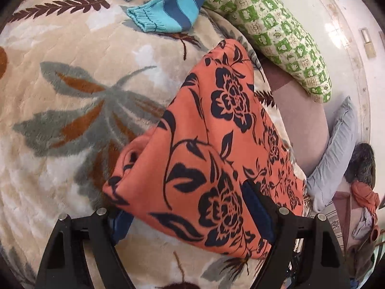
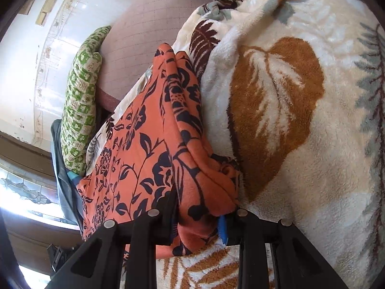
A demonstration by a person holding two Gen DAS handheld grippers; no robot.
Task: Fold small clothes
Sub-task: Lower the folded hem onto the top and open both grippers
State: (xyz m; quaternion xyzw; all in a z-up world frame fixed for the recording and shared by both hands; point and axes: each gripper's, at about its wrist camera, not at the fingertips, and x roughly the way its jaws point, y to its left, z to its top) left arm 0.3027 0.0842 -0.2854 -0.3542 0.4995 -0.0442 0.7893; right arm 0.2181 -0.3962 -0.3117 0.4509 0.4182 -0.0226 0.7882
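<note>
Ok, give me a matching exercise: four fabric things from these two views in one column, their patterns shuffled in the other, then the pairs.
Things:
1. garment gripped by the left tongs and right tongs
2. pillow
3. sleeve
4. blanket

Patterns:
A. green and cream checks
B. orange with dark flowers
C. beige plush with leaves
D. turquoise and blue stripes

Pairs: 1-B, 2-A, 3-D, 4-C

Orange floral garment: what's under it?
The orange floral garment lies on the leaf-print blanket, held by the left gripper and right gripper. Anything beneath its folds is covered.
</note>
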